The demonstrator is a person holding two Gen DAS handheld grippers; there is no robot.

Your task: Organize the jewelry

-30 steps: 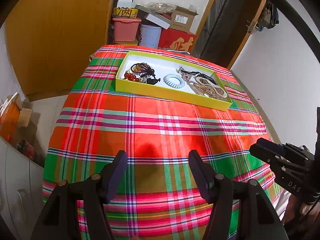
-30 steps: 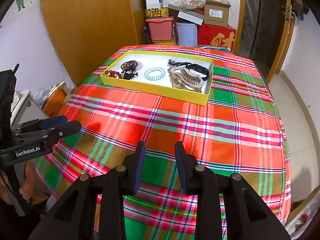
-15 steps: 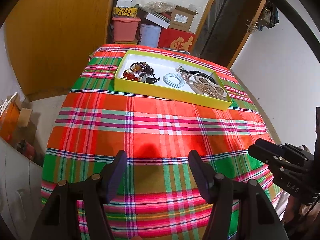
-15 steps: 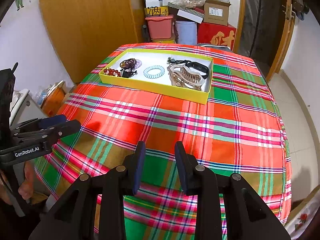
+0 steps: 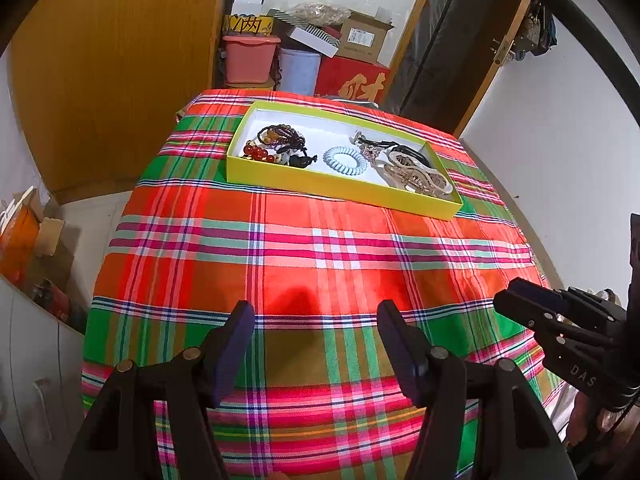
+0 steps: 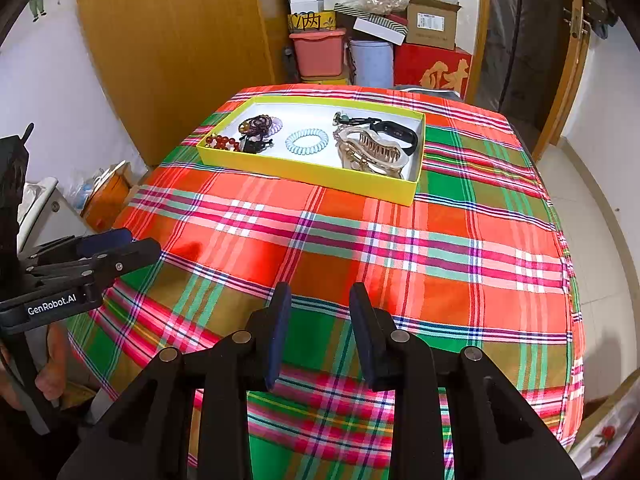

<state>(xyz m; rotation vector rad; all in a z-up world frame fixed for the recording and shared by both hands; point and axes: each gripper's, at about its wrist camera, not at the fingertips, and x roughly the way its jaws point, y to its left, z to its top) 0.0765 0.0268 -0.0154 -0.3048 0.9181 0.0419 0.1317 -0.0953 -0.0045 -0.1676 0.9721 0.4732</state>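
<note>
Left wrist view: left gripper (image 5: 316, 316) spread wide, empty, above the cloth (image 5: 320, 248); right gripper (image 5: 516, 300) at its side. Right wrist view alone shows a watch (image 6: 394, 130) in the tray (image 6: 312, 172). Right gripper (image 6: 320, 300) narrowly parted, empty. Tray with jewelry lies well beyond both.

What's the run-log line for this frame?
left gripper: open, empty | right gripper: open, empty | tray: jewelry inside, untouched | both hover over cloth
</note>
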